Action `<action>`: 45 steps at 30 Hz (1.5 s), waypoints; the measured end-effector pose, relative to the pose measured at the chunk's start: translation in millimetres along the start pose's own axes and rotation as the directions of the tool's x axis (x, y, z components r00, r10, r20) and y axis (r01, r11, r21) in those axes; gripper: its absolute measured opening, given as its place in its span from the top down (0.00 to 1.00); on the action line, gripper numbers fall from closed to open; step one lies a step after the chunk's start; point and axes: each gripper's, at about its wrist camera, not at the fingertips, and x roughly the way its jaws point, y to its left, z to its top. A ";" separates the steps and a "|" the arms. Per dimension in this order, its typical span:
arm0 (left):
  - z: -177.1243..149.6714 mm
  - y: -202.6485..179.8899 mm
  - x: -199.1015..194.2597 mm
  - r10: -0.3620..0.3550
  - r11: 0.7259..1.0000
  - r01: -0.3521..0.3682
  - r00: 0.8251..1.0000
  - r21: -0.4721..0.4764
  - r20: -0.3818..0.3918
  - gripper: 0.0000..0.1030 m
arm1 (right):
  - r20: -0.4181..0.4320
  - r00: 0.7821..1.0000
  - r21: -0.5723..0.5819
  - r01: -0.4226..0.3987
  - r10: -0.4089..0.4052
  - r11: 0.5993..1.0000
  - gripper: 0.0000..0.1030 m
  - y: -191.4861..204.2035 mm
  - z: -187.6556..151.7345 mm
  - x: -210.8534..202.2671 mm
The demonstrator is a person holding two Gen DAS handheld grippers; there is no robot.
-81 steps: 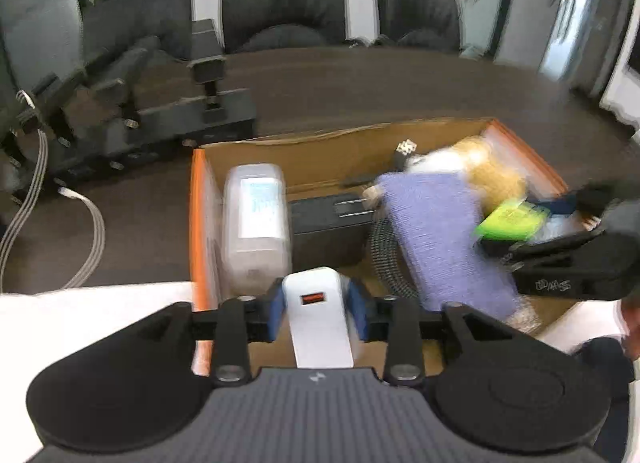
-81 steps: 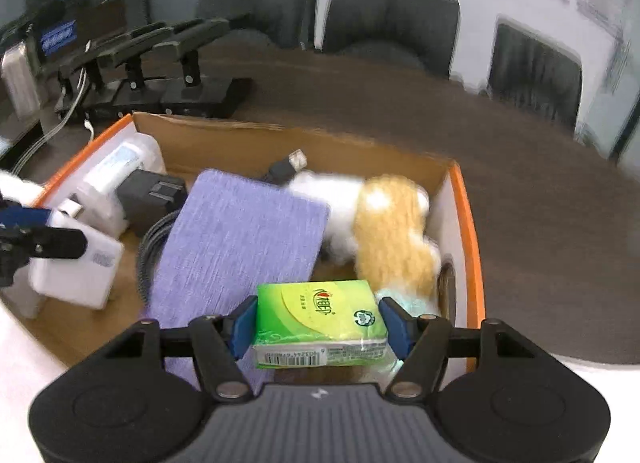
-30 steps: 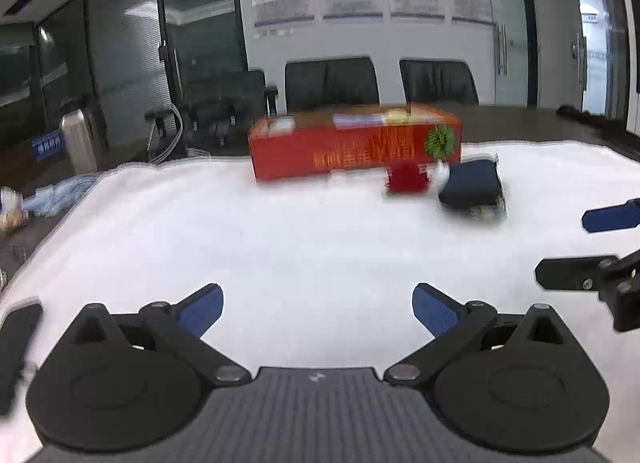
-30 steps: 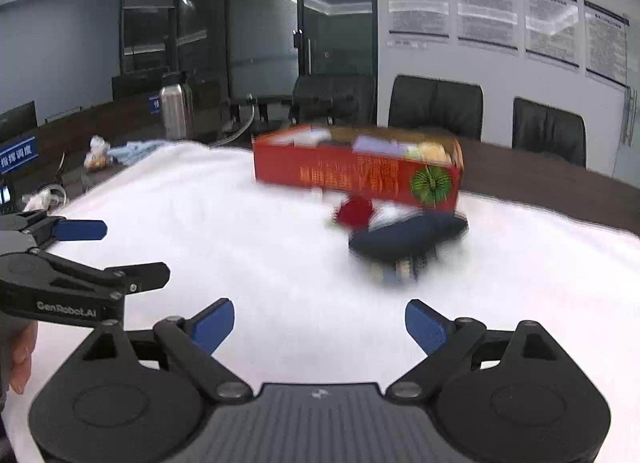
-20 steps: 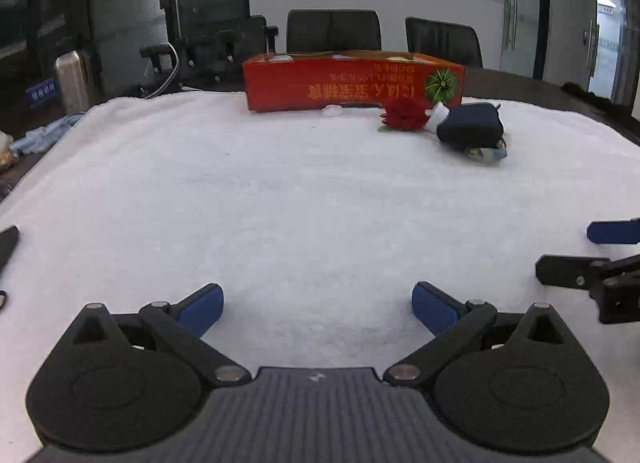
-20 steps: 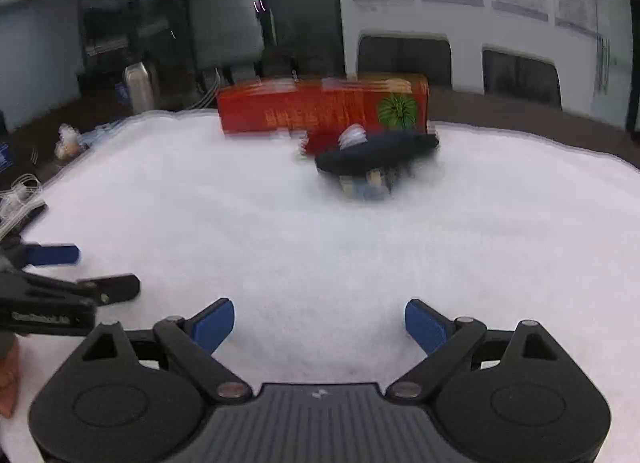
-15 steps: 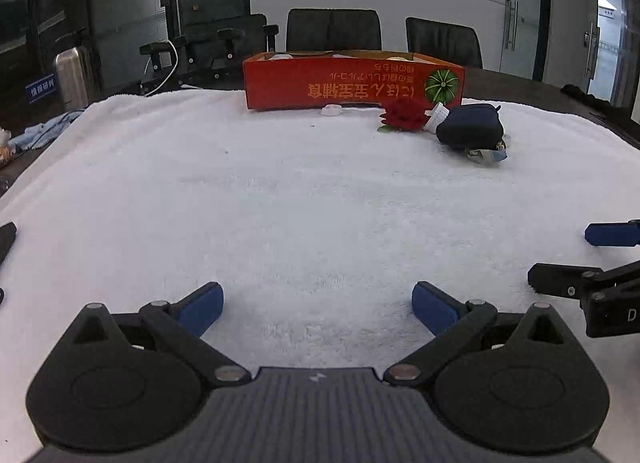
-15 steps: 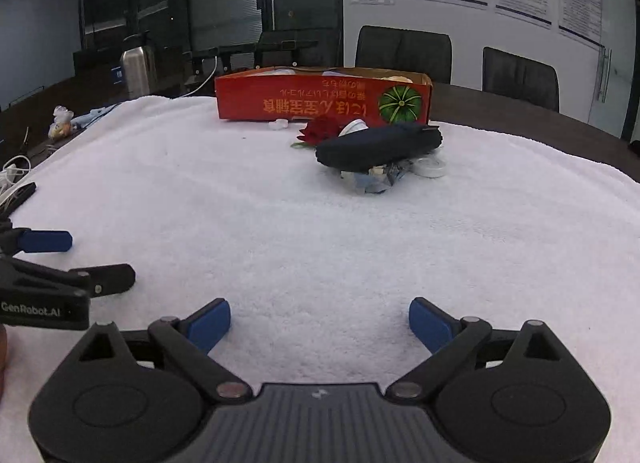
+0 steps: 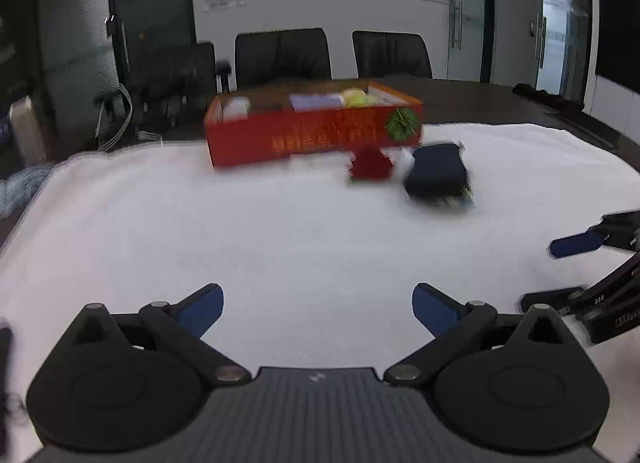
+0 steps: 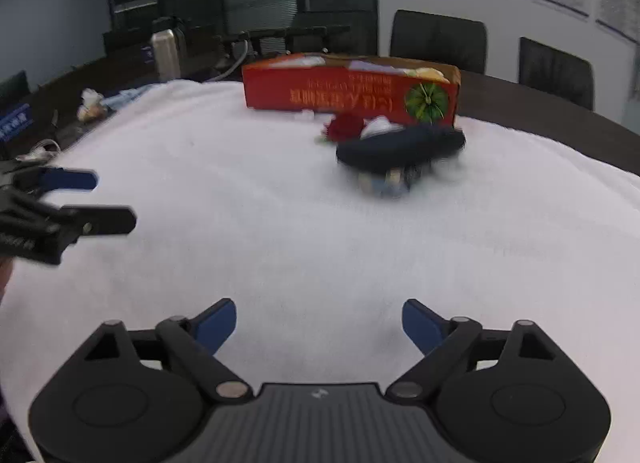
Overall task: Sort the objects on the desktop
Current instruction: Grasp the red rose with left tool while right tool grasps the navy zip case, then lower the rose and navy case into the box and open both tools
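A red cardboard box (image 9: pixel 312 131) (image 10: pixel 352 89) holding several sorted items stands at the far side of the white cloth (image 9: pixel 300 231). In front of it lie a red flower-like object (image 9: pixel 368 169) (image 10: pixel 344 127), a small white item (image 10: pixel 378 126) and a dark blue pouch (image 9: pixel 436 175) (image 10: pixel 400 147) resting on small things. My left gripper (image 9: pixel 318 305) is open and empty, low over the cloth. My right gripper (image 10: pixel 319 323) is open and empty too. Each gripper shows at the edge of the other's view: the right one (image 9: pixel 592 263), the left one (image 10: pixel 80 199).
The cloth (image 10: pixel 280 223) covers a dark conference table (image 10: pixel 560 127). Black office chairs (image 9: pixel 332 53) stand behind it. A metal flask (image 10: pixel 164 49), cables and small clutter (image 10: pixel 90 103) lie off the cloth at the left.
Both grippers let go of their items in the box, pulled back and opened. In the last half second both views have shifted and lifted slightly, with motion blur.
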 end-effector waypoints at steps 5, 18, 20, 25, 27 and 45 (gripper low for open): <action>67.2 10.3 58.4 -0.099 0.995 0.099 0.995 0.004 0.002 0.00 | 0.031 0.999 0.134 -0.030 0.026 0.991 0.14 -53.8 64.7 9.5; 113.7 -10.1 213.8 -0.204 0.978 0.201 0.978 -0.051 -0.052 0.33 | -0.012 0.995 0.381 -0.085 0.097 0.921 0.40 -116.8 119.3 117.2; 108.2 -0.7 218.5 -0.285 0.953 0.275 0.956 -0.128 -0.066 0.52 | 0.011 0.994 0.398 -0.106 0.111 0.911 0.47 -120.4 117.6 121.0; 112.5 9.0 202.9 -0.304 0.940 0.296 0.952 -0.171 -0.027 0.76 | 0.044 0.993 0.411 -0.115 0.106 0.905 0.74 -125.5 123.7 113.3; 117.0 13.9 195.2 -0.300 0.941 0.295 0.954 -0.165 -0.004 0.77 | 0.059 0.994 0.392 -0.106 0.090 0.914 0.78 -122.9 128.1 105.7; 204.0 92.0 149.2 -0.088 0.973 0.119 0.983 -0.200 0.159 0.79 | 0.262 0.965 0.281 -0.095 0.019 0.955 0.82 -107.4 227.2 52.2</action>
